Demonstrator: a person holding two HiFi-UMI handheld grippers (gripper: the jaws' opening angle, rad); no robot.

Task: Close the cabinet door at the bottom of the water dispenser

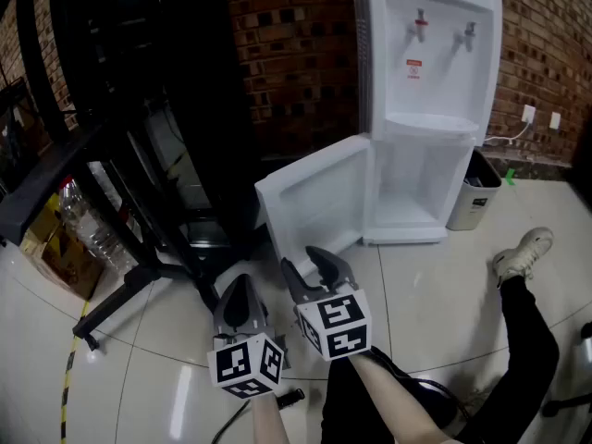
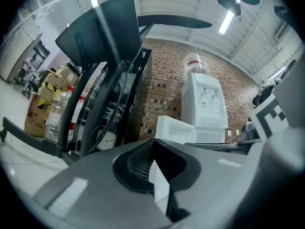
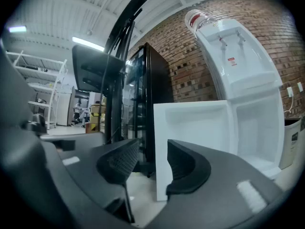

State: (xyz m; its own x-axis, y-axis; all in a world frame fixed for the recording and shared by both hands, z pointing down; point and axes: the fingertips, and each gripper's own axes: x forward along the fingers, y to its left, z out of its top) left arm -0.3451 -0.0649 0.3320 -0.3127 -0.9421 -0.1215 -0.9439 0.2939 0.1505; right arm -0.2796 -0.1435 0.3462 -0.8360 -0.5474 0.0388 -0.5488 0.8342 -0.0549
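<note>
Looking down over both claws, the white water dispenser point(image 1: 435, 63) stands against the brick wall point(image 1: 296, 44) up at one o'clock, taps facing us. Its bottom cabinet door point(image 1: 319, 202) is wide open, hinged on the nine o'clock side of the hollow cabinet point(image 1: 421, 188) and swung out toward eight o'clock, white inner face turned our way. Dead centre is the right claw point(image 1: 310, 265), aimed at twelve o'clock straight at that door. Its jaws are spread and released, with nothing gripped. In the right gripper view the door's free edge lines up in the gap between the pads, but it is well apart from them, with no contact. Just beside it at nine o'clock sits the left claw point(image 1: 242, 280), tips pinched together and clenched on nothing, also short of the door. At three o'clock from the dispenser's base a pale waste bin point(image 1: 474, 197) stands on the glossy tiled floor point(image 1: 416, 285). A tall black rack point(image 1: 139, 109) fills the ten o'clock side, with plastic bottles point(image 1: 88, 220) and a cardboard box point(image 1: 55, 248) tucked behind it at nine o'clock. Down at four o'clock a dark trouser leg point(image 1: 527, 340) stretches out, ending in a pale shoe point(image 1: 523, 252).
</note>
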